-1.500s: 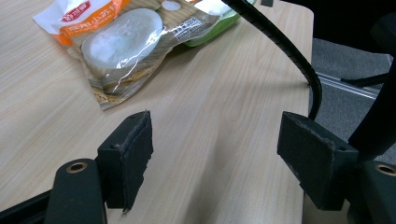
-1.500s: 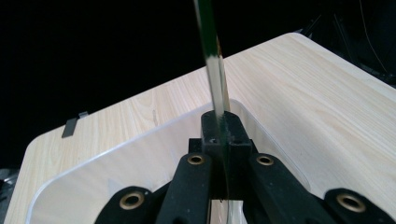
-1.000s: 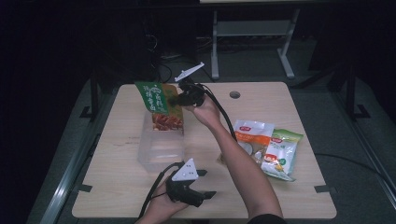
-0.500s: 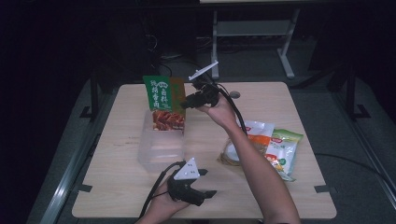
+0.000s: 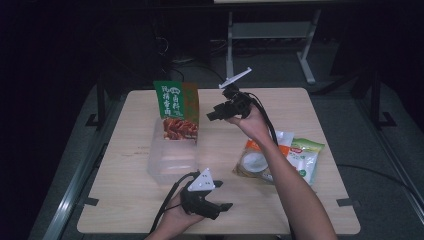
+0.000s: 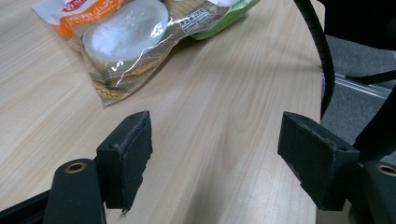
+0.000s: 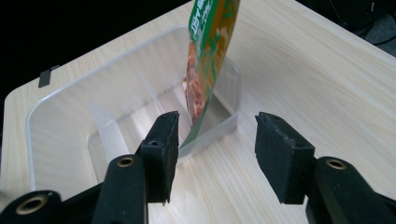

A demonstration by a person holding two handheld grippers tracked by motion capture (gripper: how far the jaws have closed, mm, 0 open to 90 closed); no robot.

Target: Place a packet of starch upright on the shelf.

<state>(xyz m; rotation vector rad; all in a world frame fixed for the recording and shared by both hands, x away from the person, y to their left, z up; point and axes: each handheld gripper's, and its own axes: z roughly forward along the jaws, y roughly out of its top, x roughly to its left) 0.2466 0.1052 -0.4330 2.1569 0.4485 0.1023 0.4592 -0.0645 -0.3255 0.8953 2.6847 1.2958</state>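
A green snack packet (image 5: 176, 110) with red food printed on it stands upright at the far end of a clear plastic container (image 5: 170, 160). My right gripper (image 5: 212, 114) hovers just right of the packet, apart from it. Its jaws have just been opening and nothing is between them. In the right gripper view the packet (image 7: 208, 60) leans in the container (image 7: 70, 116) beyond the open right gripper (image 7: 215, 154). My left gripper (image 5: 224, 195) rests near the table's front edge, open and empty, with bare wood under the left gripper (image 6: 215, 163).
An orange-and-white packet (image 5: 260, 160) and a green packet (image 5: 302, 155) lie at the table's right side, under my right forearm. The orange-and-white packet (image 6: 126, 37) lies ahead of the left jaws. A black cable (image 6: 322, 51) hangs past the table edge. Metal frame legs (image 5: 305, 60) stand behind the table.
The right gripper has let go of the green packet's top edge, opened, and drawn back to the right. The packet now stands upright in the container. The left gripper has stayed put.
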